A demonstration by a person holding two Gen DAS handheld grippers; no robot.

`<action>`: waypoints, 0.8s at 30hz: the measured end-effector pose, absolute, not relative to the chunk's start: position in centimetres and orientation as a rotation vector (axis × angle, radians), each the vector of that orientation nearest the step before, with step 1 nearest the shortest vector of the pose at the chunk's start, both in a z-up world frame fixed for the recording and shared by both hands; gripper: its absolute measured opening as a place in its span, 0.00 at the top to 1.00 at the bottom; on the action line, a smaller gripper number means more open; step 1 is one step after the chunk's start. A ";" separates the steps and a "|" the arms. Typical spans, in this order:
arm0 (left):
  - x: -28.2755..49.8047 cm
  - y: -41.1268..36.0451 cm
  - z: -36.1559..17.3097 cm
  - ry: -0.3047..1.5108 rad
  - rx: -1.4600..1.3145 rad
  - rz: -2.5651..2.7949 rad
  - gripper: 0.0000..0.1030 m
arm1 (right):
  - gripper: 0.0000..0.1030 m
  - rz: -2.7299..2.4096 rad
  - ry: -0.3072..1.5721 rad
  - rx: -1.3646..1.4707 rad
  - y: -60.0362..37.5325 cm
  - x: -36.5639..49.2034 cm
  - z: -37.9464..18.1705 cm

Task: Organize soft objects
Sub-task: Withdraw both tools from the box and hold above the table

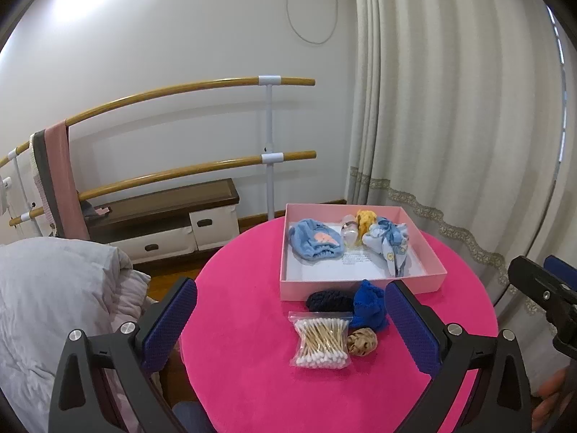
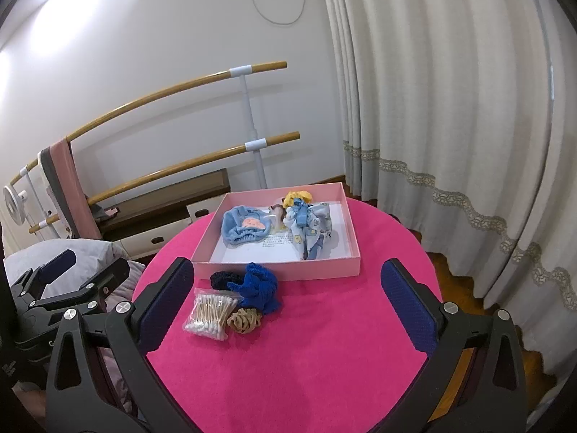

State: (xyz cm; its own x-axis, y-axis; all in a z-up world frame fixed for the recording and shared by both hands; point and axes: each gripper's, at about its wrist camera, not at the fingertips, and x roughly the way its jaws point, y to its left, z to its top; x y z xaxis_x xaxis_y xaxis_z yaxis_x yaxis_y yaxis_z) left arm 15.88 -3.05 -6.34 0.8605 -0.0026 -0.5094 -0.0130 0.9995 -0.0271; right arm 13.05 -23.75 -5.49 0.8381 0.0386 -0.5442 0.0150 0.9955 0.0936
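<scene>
Left gripper (image 1: 288,328) and right gripper (image 2: 286,306): jaws spread, empty, above the pink table (image 2: 324,342). At 11 o'clock from the right gripper lie a cotton swab bag (image 2: 212,312), tan scrunchie (image 2: 245,320), blue scrunchie (image 2: 258,287) and dark scrunchie (image 2: 220,279). At 12 o'clock, the pink box (image 2: 288,270) holds a light blue cap (image 2: 241,229) and patterned cloth (image 2: 310,231).

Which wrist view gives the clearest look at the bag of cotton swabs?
The left wrist view. There the bag of cotton swabs lies near the centre, unobstructed, between the open fingers of the left gripper. In the right wrist view the bag looks smaller, off to the left beside a finger of the right gripper.
</scene>
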 end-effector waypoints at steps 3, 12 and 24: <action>16.1 -3.1 -6.8 0.547 -0.028 0.008 0.00 | 0.00 0.007 0.596 0.089 -23.7 13.2 -6.0; 18.4 -3.1 -9.8 0.645 -0.011 0.001 0.00 | 0.00 0.015 0.699 0.078 -23.1 15.1 -9.5; 24.0 -3.7 -16.3 0.817 0.003 -0.053 0.00 | 0.00 0.023 0.808 0.072 -23.0 17.4 -13.4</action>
State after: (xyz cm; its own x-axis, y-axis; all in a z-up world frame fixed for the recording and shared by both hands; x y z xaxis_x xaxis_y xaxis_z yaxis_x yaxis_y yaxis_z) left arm 24.04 -3.71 -16.29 0.6829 -0.0463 -0.7290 0.0489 0.9986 -0.0177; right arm 17.38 -23.02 -13.40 0.6906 0.0483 -0.7216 0.0067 0.9973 0.0731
